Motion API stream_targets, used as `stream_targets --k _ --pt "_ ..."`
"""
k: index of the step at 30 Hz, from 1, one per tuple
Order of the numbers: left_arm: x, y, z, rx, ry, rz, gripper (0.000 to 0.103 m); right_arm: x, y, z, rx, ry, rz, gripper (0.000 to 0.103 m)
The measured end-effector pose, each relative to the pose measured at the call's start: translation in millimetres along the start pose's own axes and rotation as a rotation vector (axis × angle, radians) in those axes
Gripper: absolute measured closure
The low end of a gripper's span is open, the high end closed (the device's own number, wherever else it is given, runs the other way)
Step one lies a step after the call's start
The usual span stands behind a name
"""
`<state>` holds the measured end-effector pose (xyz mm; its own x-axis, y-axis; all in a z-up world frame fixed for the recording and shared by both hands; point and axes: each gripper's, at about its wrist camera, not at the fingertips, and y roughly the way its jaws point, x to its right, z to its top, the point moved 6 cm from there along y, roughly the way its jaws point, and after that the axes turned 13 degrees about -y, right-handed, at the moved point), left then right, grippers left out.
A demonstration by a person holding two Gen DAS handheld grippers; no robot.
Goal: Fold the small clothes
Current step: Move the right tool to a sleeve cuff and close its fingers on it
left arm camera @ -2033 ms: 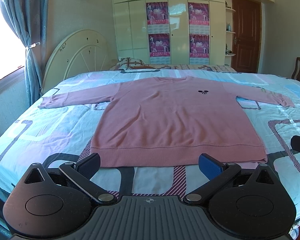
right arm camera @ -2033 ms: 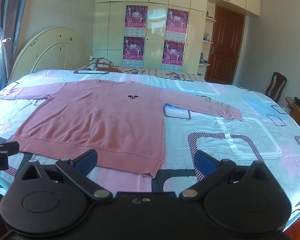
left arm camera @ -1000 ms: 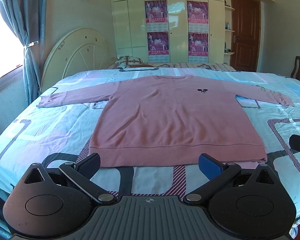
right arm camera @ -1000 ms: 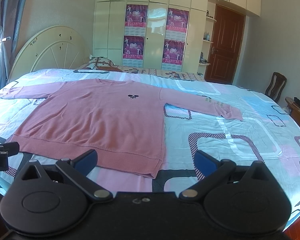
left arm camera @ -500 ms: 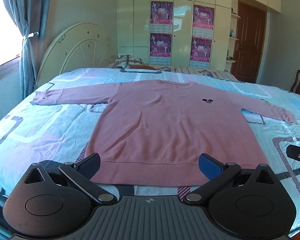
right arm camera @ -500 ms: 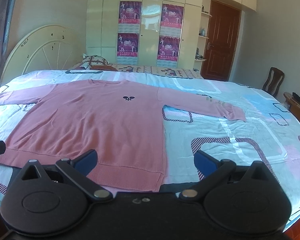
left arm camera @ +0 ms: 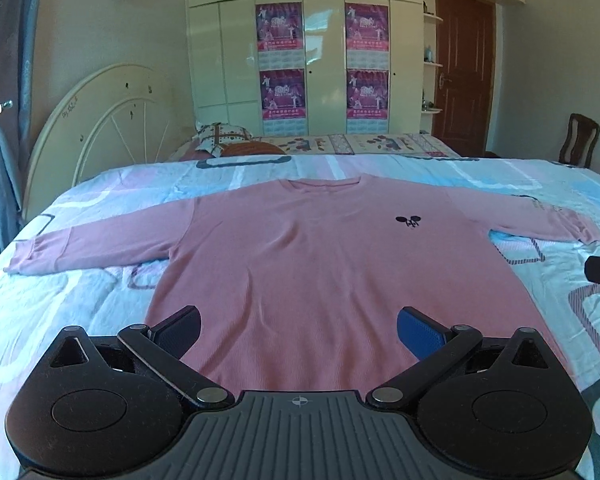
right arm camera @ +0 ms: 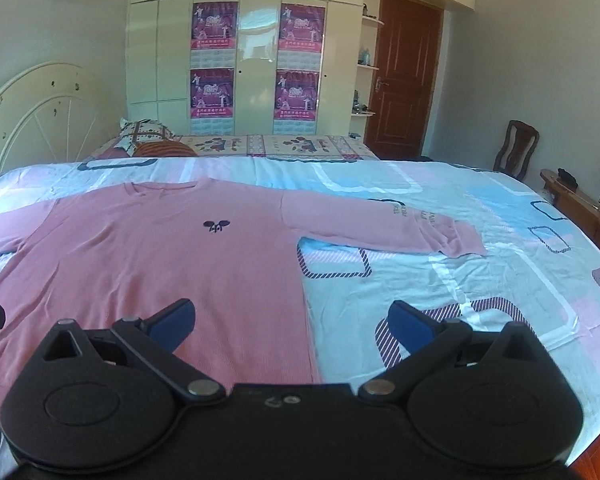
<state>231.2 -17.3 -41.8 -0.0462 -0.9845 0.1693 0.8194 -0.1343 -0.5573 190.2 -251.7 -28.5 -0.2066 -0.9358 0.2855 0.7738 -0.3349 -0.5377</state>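
Note:
A pink long-sleeved sweater [left arm camera: 308,256] with a small dark chest logo lies flat, front up, on the bed, both sleeves spread out; it also shows in the right wrist view [right arm camera: 148,264]. My left gripper [left arm camera: 299,330] is open and empty over the lower middle of the sweater body. My right gripper [right arm camera: 291,325] is open and empty over the sweater's right side seam, its left finger above the fabric and its right finger above the bedsheet. The sweater's bottom hem is hidden under both grippers.
The bed has a pastel patterned sheet [right arm camera: 480,280] and a cream round headboard [left arm camera: 100,132] at the left. Pillows [left arm camera: 224,140] lie at the far end. A wardrobe with posters [left arm camera: 324,64], a brown door [right arm camera: 404,76] and a chair [right arm camera: 516,148] stand beyond.
Both grippers have moved forward from the bed's near edge over the sweater; the hem, visible before, is now under them. Both stay open. The sweater has not moved.

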Motion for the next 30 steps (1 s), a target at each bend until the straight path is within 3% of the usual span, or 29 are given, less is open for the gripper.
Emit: stream_targets --k 6,10,14,16,20,23,28,30 --pt "-3.1 30.3 34.8 0.029 0.035 -0.029 0.000 5.3 30.7 29.9 0.008 0.034 -0.067 0.000" --pt "-7.4 47.3 42.5 -0.032 -0.019 -0.066 0.000 8.7 41.0 41.8 0.015 0.024 -0.082 0.001" --pt "-6.4 78.3 39.1 -0.096 -0.063 -0.052 0.000 25.0 56.4 51.8 0.024 0.039 -0.106 0.006" --pt "4.2 90.5 39.6 -0.111 -0.065 -0.098 0.000 37.4 67.2 55.8 0.024 0.057 -0.118 0.008" --pt "22.7 107.6 44.5 -0.069 -0.042 -0.092 0.000 66.8 93.7 60.3 0.016 0.093 -0.145 0.019" --pt "35.6 125.6 49.0 -0.086 -0.053 -0.080 0.000 93.0 120.7 60.0 0.000 0.121 -0.154 0.029" --pt "58.8 149.9 51.9 -0.072 -0.046 -0.020 0.000 148.7 169.9 48.3 -0.031 0.191 -0.176 0.046" --pt "69.3 162.3 50.8 -0.080 -0.046 0.001 0.001 175.9 191.4 37.6 -0.055 0.243 -0.181 0.058"
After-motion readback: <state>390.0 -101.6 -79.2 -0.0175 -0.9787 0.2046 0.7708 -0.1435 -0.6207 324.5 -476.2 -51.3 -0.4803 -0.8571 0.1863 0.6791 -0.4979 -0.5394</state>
